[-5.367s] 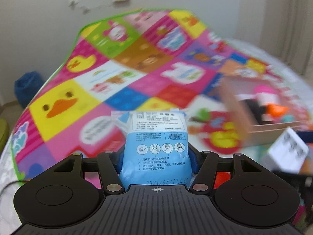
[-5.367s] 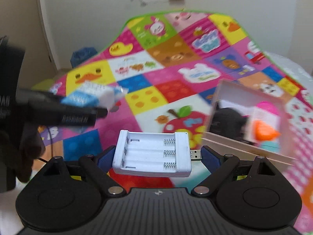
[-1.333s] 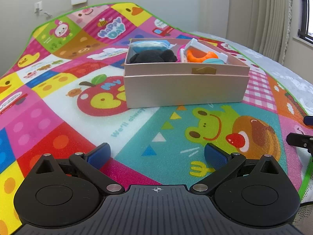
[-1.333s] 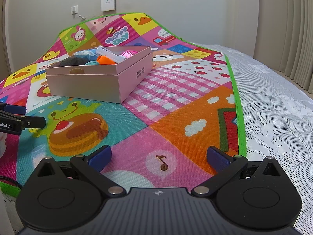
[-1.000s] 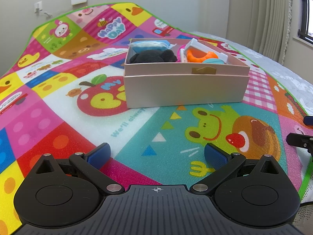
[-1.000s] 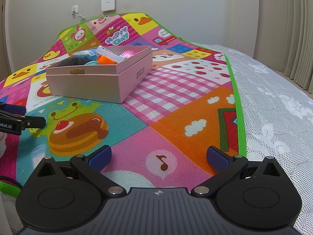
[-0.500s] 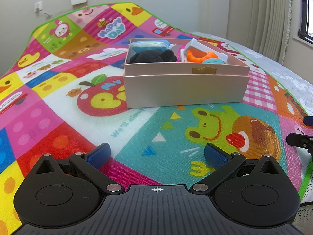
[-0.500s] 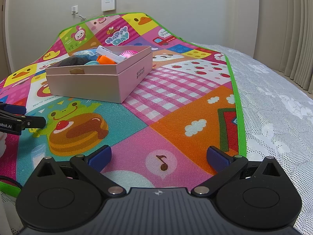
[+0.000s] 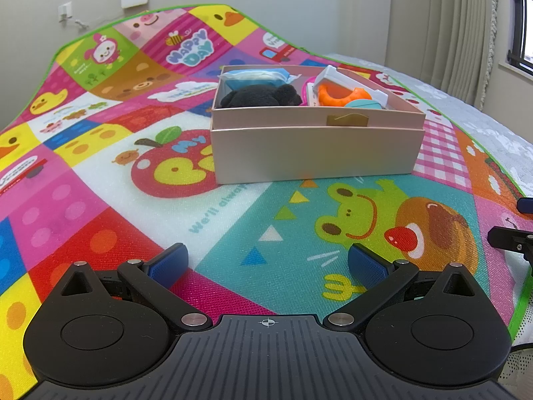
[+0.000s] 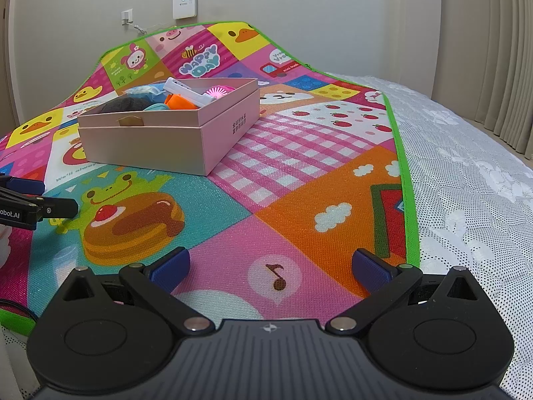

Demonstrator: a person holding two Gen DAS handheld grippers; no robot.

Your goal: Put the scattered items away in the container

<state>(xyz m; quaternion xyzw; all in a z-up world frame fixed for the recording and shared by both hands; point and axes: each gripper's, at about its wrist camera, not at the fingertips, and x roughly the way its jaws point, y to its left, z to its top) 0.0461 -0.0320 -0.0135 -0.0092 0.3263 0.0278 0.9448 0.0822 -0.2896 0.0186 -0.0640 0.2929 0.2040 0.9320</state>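
A colourful cartoon play mat (image 9: 100,180) is lying beneath the claws, a white wall unit (image 10: 185,4) is hanging far ahead, curtains (image 9: 456,30) are hanging ahead-right.

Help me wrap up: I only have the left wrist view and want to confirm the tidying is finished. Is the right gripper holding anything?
Observer: No. The right gripper is open with nothing between its fingers, low over the music-note patch of the play mat.
Operator: What sits past the orange item in the box?
Observer: A round pink piece lies in the pink box, just beyond the white battery case.
Operator: And what is to the right of the mat?
Observer: A white dotted bedspread runs along the mat's green edge.
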